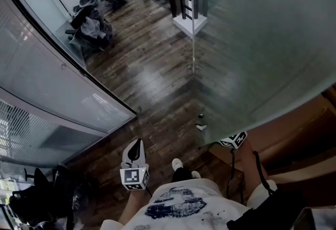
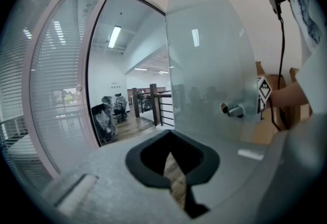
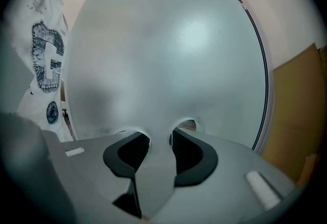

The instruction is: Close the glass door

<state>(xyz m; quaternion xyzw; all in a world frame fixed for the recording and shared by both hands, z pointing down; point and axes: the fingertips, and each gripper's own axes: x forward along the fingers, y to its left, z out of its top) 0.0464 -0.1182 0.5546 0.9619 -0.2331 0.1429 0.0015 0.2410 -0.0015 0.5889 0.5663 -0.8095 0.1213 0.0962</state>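
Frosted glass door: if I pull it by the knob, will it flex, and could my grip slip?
Probably stiff: the large frosted glass door is one unbroken pane, so it should swing whole, likely heavy. The short metal knob looks smooth, so the right gripper, closed on it, may slip.

Head view: the right gripper (image 3: pixel 159 137) is nearly all lost behind the frosted glass door (image 1: pixel 262 40), with only its marker cube (image 1: pixel 233 140) peeking past the door's lower edge. In its own view, the handle (image 3: pixel 156 177) between the fingers (image 3: pixel 189 154) smears into the door. Specks (image 1: pixel 201 127) on the floor (image 1: pixel 157 76) by the door's corner are too small to name.
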